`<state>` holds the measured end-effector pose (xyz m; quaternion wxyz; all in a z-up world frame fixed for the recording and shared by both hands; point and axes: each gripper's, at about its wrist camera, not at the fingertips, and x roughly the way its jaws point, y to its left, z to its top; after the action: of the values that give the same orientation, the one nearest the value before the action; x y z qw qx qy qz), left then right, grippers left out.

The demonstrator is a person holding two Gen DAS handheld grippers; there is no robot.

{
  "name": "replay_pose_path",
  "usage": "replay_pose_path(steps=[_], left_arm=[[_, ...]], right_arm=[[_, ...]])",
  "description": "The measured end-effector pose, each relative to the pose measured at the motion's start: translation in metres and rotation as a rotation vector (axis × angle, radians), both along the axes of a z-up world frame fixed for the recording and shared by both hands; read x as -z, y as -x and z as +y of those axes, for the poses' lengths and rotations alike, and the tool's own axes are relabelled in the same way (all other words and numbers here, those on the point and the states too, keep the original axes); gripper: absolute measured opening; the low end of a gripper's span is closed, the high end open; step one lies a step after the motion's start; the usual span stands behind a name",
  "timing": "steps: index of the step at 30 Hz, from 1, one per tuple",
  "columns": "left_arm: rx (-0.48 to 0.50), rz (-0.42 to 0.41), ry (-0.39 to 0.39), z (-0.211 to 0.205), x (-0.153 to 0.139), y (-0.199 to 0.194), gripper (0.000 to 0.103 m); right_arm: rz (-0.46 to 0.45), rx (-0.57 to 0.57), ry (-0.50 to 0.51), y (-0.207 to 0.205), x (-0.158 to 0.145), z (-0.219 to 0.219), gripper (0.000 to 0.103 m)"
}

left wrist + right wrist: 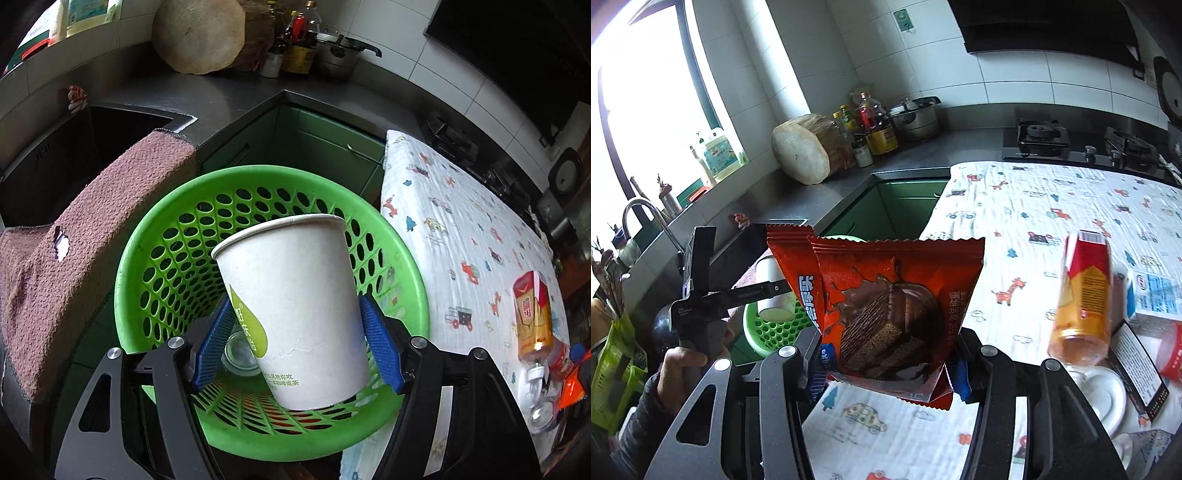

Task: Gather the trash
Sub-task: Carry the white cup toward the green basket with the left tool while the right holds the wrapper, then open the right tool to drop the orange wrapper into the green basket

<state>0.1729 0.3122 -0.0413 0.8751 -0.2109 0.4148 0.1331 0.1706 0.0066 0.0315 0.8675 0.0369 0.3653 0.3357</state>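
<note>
the left gripper (295,332) was clamped on a white paper cup (295,306), its blue pads (380,343) pressed against the lower wall on either side. the cup was held nearly upright, rim toward the far side, directly over the mouth of the green perforated basket (147,258), which stood on the floor between the sink counter at left and the cloth-covered table (461,229) at right; this position was judged to suit a drop into the basket. a clear lid-like item was seen lying in the basket already, though its nature could not be told.

the right gripper (886,380) was closed together on two red snack wrappers (897,310), pinched by their lower edges so that they stood up flat. they were carried above the near left edge of the table, short of the basket (775,328). further trash, an orange bottle (1082,295) and a small carton (1152,295), lay on the table at right, uncollected.
</note>
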Motion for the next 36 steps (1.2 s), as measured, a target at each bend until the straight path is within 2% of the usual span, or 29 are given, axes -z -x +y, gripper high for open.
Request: replay_pose_path(steps=[3, 7, 10, 20, 28, 30, 32, 36], left_arm=[[-0.004, 0.001, 0.020, 0.010, 0.007, 0.002, 0.069], [-0.005, -0.011, 0.029, 0.017, 0.009, 0.007, 0.077], [-0.013, -0.022, 0.037, 0.022, 0.008, 0.013, 0.078], [-0.079, -0.104, 0.037, 0.043, -0.013, 0.052, 0.081], [-0.131, -0.144, 0.033, 0.057, -0.024, 0.084, 0.083], [-0.141, -0.149, 0.035, 0.060, -0.025, 0.090, 0.084], [-0.149, -0.153, 0.038, 0.062, -0.026, 0.093, 0.085], [-0.153, -0.153, 0.036, 0.062, -0.026, 0.094, 0.085]], right_arm=[[0.005, -0.027, 0.009, -0.007, 0.002, 0.022, 0.050], [0.013, -0.062, 0.026, -0.014, 0.005, 0.049, 0.050], [0.022, -0.080, 0.029, -0.020, 0.008, 0.065, 0.050], [0.071, -0.170, 0.047, -0.036, 0.026, 0.131, 0.051], [0.082, -0.215, 0.099, -0.046, 0.048, 0.180, 0.052], [0.092, -0.223, 0.097, -0.049, 0.053, 0.187, 0.057], [0.087, -0.225, 0.095, -0.051, 0.056, 0.192, 0.068], [0.087, -0.231, 0.087, -0.051, 0.058, 0.196, 0.074]])
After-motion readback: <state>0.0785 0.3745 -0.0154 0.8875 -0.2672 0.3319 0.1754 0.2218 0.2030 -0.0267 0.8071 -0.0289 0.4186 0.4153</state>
